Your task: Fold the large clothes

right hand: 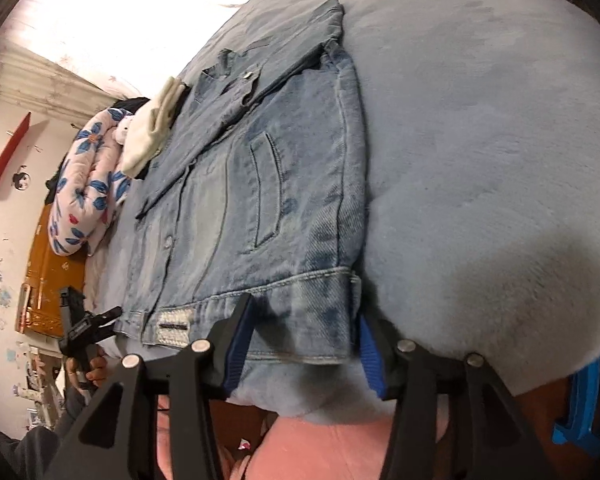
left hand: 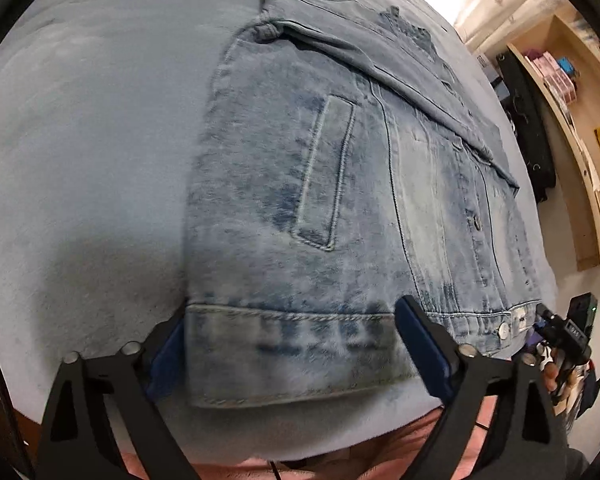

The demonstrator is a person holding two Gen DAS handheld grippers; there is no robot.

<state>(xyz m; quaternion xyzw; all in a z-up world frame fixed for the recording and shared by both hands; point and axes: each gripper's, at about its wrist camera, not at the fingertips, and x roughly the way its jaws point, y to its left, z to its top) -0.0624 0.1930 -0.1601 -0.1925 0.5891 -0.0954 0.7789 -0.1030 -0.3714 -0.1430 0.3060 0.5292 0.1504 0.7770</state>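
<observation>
A light-blue denim jacket (left hand: 320, 184) lies flat, front up, on a blue-grey plush bed cover (left hand: 80, 160), with a sleeve folded across its upper part. My left gripper (left hand: 296, 340) stands open wide over the near hem band (left hand: 284, 364), one blue pad at the jacket's left edge and the other resting on the denim. In the right wrist view the same jacket (right hand: 260, 200) runs away from me. My right gripper (right hand: 304, 336) is open, straddling the hem's right corner (right hand: 320, 320) without pinching it. Each gripper also shows small at the other view's edge, held in a hand.
A floral quilt (right hand: 88, 184) and a white cloth (right hand: 152, 136) lie beyond the jacket's collar end. Wooden shelves (left hand: 572, 120) stand past the bed's right side. Pink fabric (right hand: 340, 448) hangs below the near bed edge. Broad bare cover (right hand: 480, 160) flanks the jacket.
</observation>
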